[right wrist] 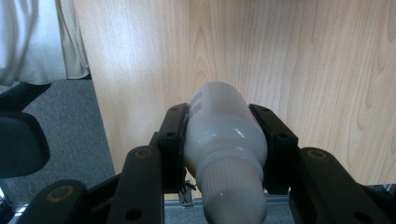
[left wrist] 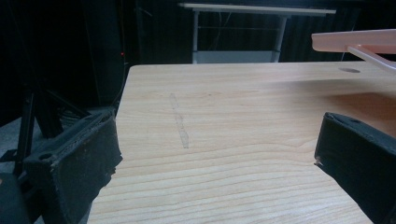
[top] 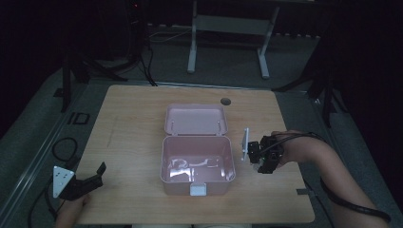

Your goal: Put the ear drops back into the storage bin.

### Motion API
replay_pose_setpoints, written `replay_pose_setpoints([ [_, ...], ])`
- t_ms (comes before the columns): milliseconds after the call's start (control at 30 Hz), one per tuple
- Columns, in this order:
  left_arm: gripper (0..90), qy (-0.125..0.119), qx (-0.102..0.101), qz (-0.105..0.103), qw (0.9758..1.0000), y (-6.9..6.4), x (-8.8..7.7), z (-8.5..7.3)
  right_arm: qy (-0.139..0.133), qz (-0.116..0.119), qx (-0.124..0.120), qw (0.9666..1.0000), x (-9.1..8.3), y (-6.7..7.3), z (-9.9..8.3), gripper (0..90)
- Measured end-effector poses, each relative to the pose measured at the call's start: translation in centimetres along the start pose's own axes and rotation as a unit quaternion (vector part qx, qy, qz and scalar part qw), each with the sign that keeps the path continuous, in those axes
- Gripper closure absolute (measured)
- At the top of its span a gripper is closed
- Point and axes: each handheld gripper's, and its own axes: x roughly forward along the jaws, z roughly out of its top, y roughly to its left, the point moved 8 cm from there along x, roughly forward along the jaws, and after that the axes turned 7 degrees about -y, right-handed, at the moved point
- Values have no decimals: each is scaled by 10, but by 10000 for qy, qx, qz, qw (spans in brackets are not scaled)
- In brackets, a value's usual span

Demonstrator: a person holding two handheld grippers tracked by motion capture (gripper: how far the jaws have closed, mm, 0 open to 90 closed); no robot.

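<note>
A pink box (top: 197,164) stands open in the middle of the wooden table (top: 133,123), its lid (top: 196,119) tipped back; the lid's edge (left wrist: 355,42) shows at the upper right of the left gripper view. My right gripper (top: 262,159) hovers just right of the box, shut on a white bottle (right wrist: 222,140) that lies between its jaws, cap end toward the camera. My left gripper (top: 92,178) rests open over the table's front left corner with nothing between its fingers (left wrist: 79,158).
A round cable hole (top: 225,101) lies in the table behind the box. A white desk frame (top: 228,33) stands on the floor beyond. Cables (top: 64,147) lie on the floor at the left. The table's left half is bare wood.
</note>
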Motion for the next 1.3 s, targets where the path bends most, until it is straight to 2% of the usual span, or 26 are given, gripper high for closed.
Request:
replay_pose_setpoints([
  [367,4,3,3,-5,10000,0,0,0,-88,-29,-122,9999,-13,-2,22,595],
  [633,4,1,1,-10,10000,0,0,0,-153,-17,-270,9995,-16,-3,43,595],
  [767,4,0,-10,-16,10000,0,0,0,-249,33,-372,9990,-17,-1,60,595],
  [1067,4,0,-9,-20,10000,0,0,0,-235,-12,-540,9983,-17,-2,80,595],
  [1300,4,1,-16,-18,10000,0,0,0,-265,56,-600,9978,-8,-3,96,595],
])
